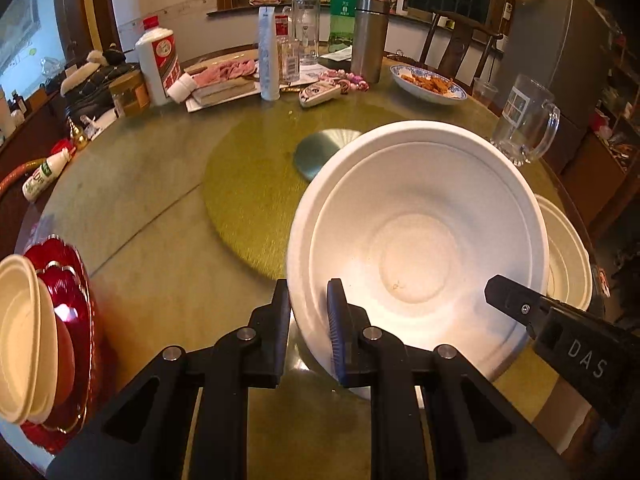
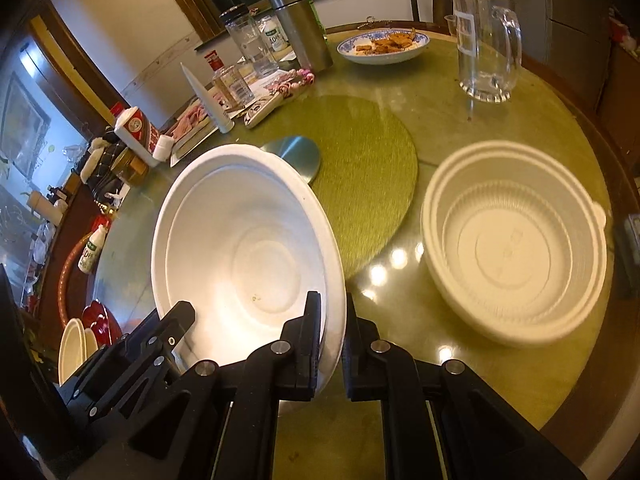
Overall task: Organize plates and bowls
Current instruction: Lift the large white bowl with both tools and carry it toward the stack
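A large white bowl [image 1: 416,248] is held tilted above the green table; it also shows in the right wrist view [image 2: 244,248]. My left gripper [image 1: 310,312] is shut on its left rim. My right gripper [image 2: 334,328] is shut on its right rim; one of its fingers [image 1: 516,304] shows in the left wrist view. A cream plastic bowl [image 2: 516,240] sits on the table to the right, partly hidden behind the white bowl in the left wrist view [image 1: 568,256]. A red plate [image 1: 76,312] with cream bowls [image 1: 24,340] on it sits at the left.
A glass mug [image 1: 524,120], a blue-rimmed dish of food [image 1: 428,84], a steel flask [image 1: 368,40], bottles and clutter stand along the far side. A round green mat [image 1: 248,192] with a metal disc [image 1: 320,148] lies at the table's centre.
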A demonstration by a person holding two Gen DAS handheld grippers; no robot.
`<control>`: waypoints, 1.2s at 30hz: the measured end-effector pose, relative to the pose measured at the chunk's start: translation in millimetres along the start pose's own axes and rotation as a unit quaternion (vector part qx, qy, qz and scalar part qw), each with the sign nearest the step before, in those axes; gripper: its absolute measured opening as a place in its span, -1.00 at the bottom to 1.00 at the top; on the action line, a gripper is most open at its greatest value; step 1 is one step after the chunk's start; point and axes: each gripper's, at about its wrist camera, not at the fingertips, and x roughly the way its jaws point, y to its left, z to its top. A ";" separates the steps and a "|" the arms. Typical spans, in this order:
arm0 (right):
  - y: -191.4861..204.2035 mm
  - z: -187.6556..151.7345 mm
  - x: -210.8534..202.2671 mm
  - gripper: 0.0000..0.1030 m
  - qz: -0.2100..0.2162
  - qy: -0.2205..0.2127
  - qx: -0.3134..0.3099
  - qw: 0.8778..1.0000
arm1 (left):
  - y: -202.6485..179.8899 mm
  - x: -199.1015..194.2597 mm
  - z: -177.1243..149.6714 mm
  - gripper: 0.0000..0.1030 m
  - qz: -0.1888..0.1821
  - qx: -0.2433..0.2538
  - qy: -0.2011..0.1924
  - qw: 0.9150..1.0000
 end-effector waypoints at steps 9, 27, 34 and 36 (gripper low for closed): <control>6.8 -26.1 -1.8 -0.83 -0.005 -0.009 -0.004 1.000 | 10.6 -5.8 -21.7 -0.69 -0.002 0.004 0.002 1.000; 19.4 -46.1 -0.6 -0.83 0.006 -0.011 -0.010 1.000 | 30.0 -15.1 -40.4 -0.69 -0.003 0.003 0.004 1.000; 27.3 -49.1 -2.2 -0.83 0.008 -0.014 -0.018 1.000 | 39.5 -23.5 -42.6 -0.70 -0.005 0.001 -0.003 1.000; 30.0 -50.2 -2.4 -0.83 0.008 -0.014 -0.021 1.000 | 41.7 -25.0 -43.9 -0.70 -0.004 0.000 -0.004 1.000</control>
